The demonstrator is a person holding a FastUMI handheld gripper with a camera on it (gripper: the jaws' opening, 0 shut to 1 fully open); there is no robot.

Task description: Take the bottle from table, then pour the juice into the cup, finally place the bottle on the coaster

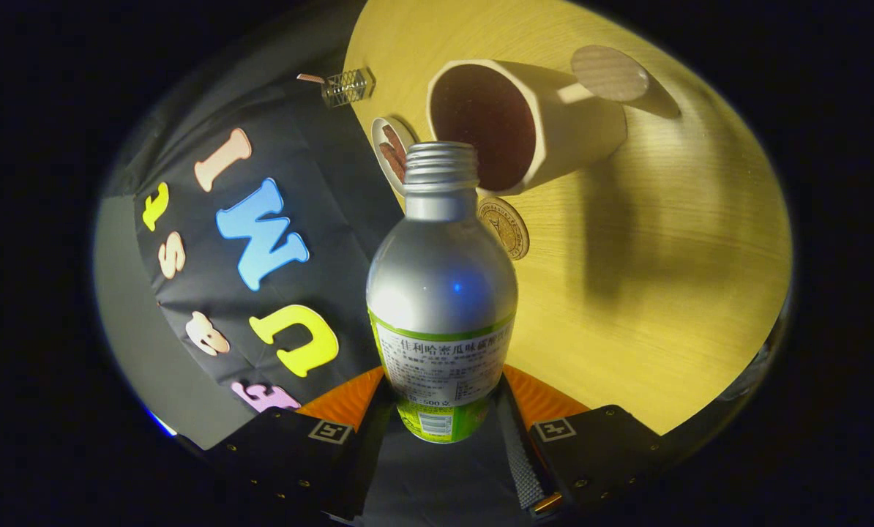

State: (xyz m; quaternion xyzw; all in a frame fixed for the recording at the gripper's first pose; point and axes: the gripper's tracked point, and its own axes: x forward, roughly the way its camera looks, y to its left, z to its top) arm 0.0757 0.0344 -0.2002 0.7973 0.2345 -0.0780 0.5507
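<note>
Bottle [441,293], uncapped, is clamped between both fingers of the gripper [441,410], its mouth tipped toward the cup [525,124] on the bench [664,256].

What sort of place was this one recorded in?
Likely a staged tabletop booth: a wooden table against a black cloth wall, set with a cup and coaster. The gripper holds a bottle.

Uncapped silver bottle [441,293] near cup [525,124]
</note>
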